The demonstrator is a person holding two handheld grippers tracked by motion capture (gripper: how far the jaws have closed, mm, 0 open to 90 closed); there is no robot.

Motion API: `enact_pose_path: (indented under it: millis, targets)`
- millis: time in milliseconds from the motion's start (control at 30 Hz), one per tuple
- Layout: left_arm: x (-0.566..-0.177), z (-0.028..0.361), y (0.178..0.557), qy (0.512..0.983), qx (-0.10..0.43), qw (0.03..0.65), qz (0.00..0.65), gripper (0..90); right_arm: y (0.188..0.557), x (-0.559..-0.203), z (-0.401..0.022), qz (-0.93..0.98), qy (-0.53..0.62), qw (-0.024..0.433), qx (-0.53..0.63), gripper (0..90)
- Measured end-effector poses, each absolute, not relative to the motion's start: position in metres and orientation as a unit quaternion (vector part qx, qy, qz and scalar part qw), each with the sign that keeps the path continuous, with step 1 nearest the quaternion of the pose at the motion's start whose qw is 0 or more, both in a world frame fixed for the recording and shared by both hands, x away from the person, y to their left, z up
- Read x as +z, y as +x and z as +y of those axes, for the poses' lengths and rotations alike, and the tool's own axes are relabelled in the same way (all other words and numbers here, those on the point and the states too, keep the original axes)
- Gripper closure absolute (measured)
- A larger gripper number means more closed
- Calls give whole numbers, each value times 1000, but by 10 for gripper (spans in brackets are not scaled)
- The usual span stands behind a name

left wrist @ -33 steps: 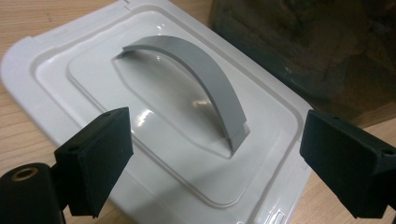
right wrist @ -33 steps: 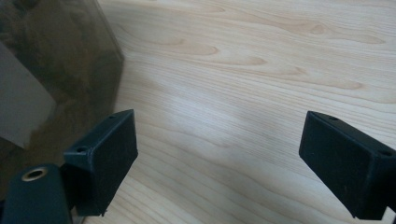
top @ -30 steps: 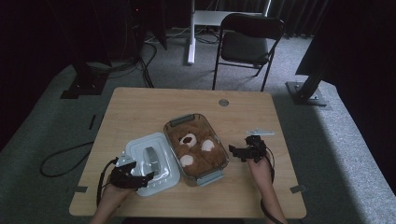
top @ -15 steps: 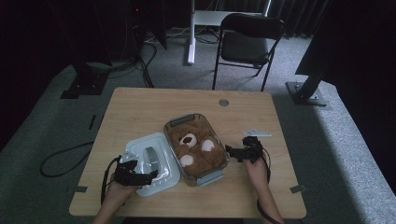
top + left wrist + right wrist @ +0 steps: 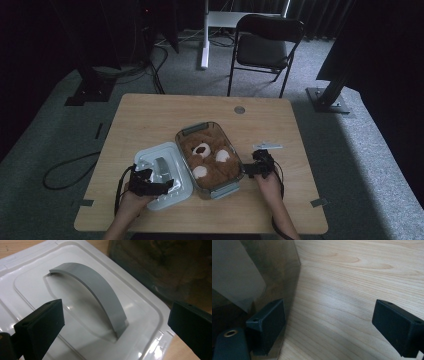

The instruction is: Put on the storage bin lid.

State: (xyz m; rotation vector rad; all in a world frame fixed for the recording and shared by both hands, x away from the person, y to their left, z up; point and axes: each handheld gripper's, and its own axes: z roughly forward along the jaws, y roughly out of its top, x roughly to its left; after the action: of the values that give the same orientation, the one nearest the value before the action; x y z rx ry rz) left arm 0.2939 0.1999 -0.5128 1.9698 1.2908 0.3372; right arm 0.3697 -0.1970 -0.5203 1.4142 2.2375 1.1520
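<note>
Since the earlier frame my left claw (image 5: 167,185) has drawn back toward me off the lid; its jaws have just been opening and stand wide apart with nothing pressed between them, the lid's handle in the gap.

Item 1, lid (image 5: 162,176): white plastic, lying flat on the table (image 5: 150,115), touching the left wall of the clear box. Its grey arched handle (image 5: 98,293) rises from a shallow recess in the middle of the lid.

Item 2, clear box (image 5: 186,131): see-through, rectangular, with grey clips on its 2 short ends, set at a slant near the table's middle. Contents: 1 brown plush bear (image 5: 210,157) with pale muzzle and paws, lying face up and reaching nearly to every wall of the box.

Item 3, my right claw (image 5: 248,170): jaws spread wide, gripping nothing. 1 jaw sits against the right wall of the box, the other over bare wood away from the box.

Item 4, small pale flat piece (image 5: 266,146): on the table to the right of the box, just beyond my right claw.

Item 5, round grey cap (image 5: 239,109): set in the table top beyond the box.

Item 6, black folding chair (image 5: 265,42): on the carpet past the table's far edge, well apart from the box.
</note>
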Motion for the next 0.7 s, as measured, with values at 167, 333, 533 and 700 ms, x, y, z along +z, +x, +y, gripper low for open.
enact_pose_path:
  millis: [167, 333, 533, 700]
  targets:
    - [-514, 193, 298, 773, 151, 359, 502, 15, 369, -521, -197, 768, 488, 126, 396, 110]
    - [-517, 189, 306, 767, 159, 353, 511, 62, 368, -520, -197, 766, 488, 128, 398, 110]
    - [-522, 185, 311, 764, 157, 352, 518, 168, 368, -520, -197, 763, 490, 130, 401, 110]
    - [-526, 187, 313, 761, 158, 346, 526, 273, 368, -521, -198, 761, 491, 126, 405, 110]
